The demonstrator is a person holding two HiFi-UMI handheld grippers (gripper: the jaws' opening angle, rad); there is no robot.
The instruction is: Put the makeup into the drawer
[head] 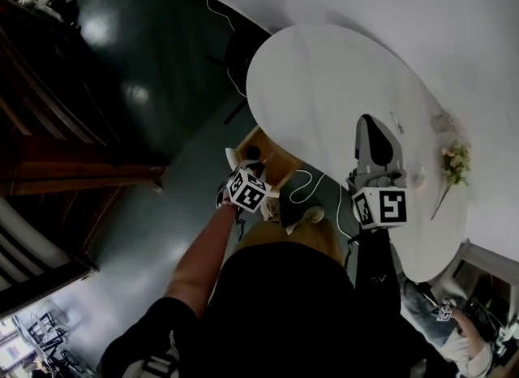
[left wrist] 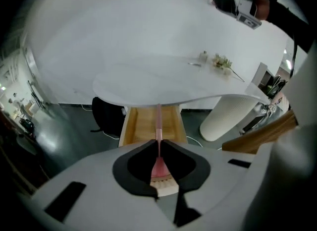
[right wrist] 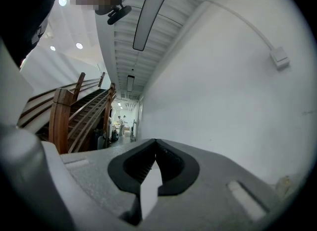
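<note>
My left gripper (left wrist: pixel 159 144) is shut on a thin pink makeup stick (left wrist: pixel 158 126), which points forward over the open wooden drawer (left wrist: pixel 143 126) under the white oval table (left wrist: pixel 148 84). In the head view the left gripper (head: pixel 246 162) hangs just above that drawer (head: pixel 272 161), at the table's near edge (head: pixel 324 84). My right gripper (head: pixel 369 122) is held over the table. In the right gripper view its jaws (right wrist: pixel 155 144) are shut with nothing between them and face a white wall.
On the far side of the table lie a sprig of flowers (left wrist: pixel 221 62), a small bottle (left wrist: pixel 203 55) and a thin item (left wrist: pixel 194 64). The white table pedestal (left wrist: pixel 225 118) stands right of the drawer, a black object (left wrist: pixel 106 116) left of it. Cables (head: pixel 312 182) lie on the dark floor.
</note>
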